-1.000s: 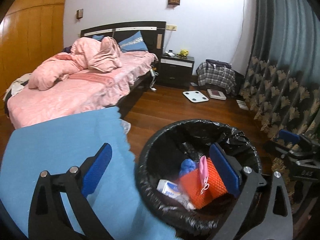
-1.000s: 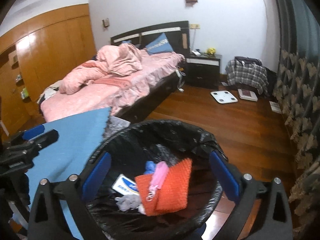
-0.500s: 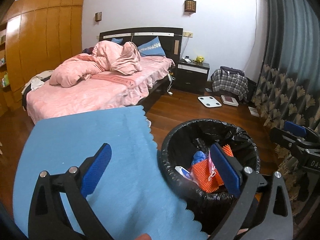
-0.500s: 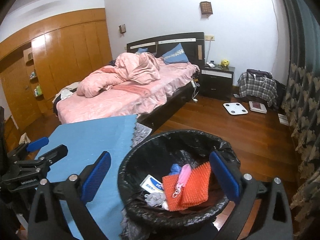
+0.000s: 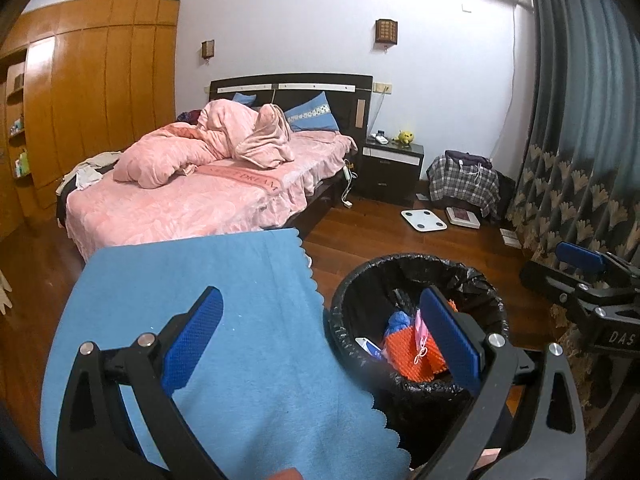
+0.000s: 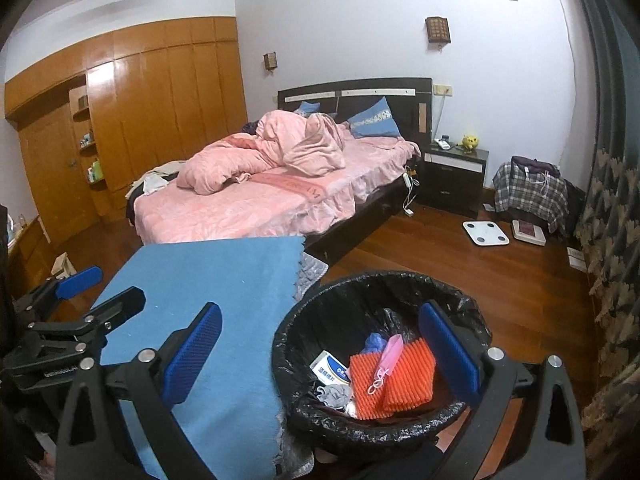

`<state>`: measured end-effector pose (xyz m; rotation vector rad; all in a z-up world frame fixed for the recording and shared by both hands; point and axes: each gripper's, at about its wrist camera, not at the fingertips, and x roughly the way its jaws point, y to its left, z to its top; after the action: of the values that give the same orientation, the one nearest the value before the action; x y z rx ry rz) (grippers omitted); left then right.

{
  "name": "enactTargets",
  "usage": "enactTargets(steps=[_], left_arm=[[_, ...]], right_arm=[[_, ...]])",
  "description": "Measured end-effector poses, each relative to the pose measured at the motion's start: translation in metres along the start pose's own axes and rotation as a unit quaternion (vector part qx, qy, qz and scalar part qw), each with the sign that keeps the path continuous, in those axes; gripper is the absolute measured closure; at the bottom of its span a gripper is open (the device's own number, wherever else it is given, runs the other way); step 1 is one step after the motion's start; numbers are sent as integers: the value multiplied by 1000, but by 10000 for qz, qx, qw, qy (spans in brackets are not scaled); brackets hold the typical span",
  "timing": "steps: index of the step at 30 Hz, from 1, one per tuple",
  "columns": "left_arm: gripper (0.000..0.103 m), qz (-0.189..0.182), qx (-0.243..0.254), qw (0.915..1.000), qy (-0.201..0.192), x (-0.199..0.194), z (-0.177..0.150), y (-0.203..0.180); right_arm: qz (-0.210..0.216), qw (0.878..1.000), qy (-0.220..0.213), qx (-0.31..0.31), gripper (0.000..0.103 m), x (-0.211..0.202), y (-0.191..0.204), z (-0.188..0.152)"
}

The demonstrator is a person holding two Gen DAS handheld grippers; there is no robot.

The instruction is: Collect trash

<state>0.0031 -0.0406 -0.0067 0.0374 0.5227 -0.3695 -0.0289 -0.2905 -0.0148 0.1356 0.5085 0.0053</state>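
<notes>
- The left gripper (image 5: 320,336) fills the bottom of its own view, its blue-padded jaws spread wide with nothing between them; it hangs above the seam where the blue cloth (image 5: 224,304) meets the bin.
- The right gripper (image 6: 320,336) is likewise spread apart and empty, low in its own frame, its right pad over the bin's mouth and its left pad over the blue cloth.
- Each gripper shows in the other's camera — the left one at the left edge of the right wrist view, the right one at the right edge of the left wrist view.
- The trash bin (image 6: 400,284), lined with a black bag, stands on the wooden floor (image 6: 520,288) at lower centre of the right wrist view, just beside the cloth's scalloped edge.
- Inside the bin lies the collected trash: an orange ribbed mat (image 6: 394,380) with a pink mask (image 6: 390,354) draped on it, a white and blue box (image 6: 330,370) to its left, a grey scrap (image 6: 334,394) below that, and a blue crumpled piece (image 6: 374,342) behind.
- In the left wrist view the same bin sits lower right, and the gripper's right pad hides part of the orange mat.
- Behind, mid-frame, a bed (image 6: 260,204) carries a heaped pink duvet — blue pillows rest against the dark headboard.
- A dark nightstand (image 6: 454,180) stands right of the bed, and a white scale (image 6: 486,233) lies on the floor nearby.
- Wooden wardrobes (image 6: 160,112) line the left wall; patterned curtains (image 5: 580,160) hang at the right edge.
</notes>
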Motion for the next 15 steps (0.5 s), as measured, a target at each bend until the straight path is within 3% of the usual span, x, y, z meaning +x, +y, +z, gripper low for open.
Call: enactTargets(steps=[15], left_arm=[[7, 4, 12, 9997, -248, -21, 6, -3]], right_arm=[[8, 9998, -168, -75, 6, -12, 6, 4]])
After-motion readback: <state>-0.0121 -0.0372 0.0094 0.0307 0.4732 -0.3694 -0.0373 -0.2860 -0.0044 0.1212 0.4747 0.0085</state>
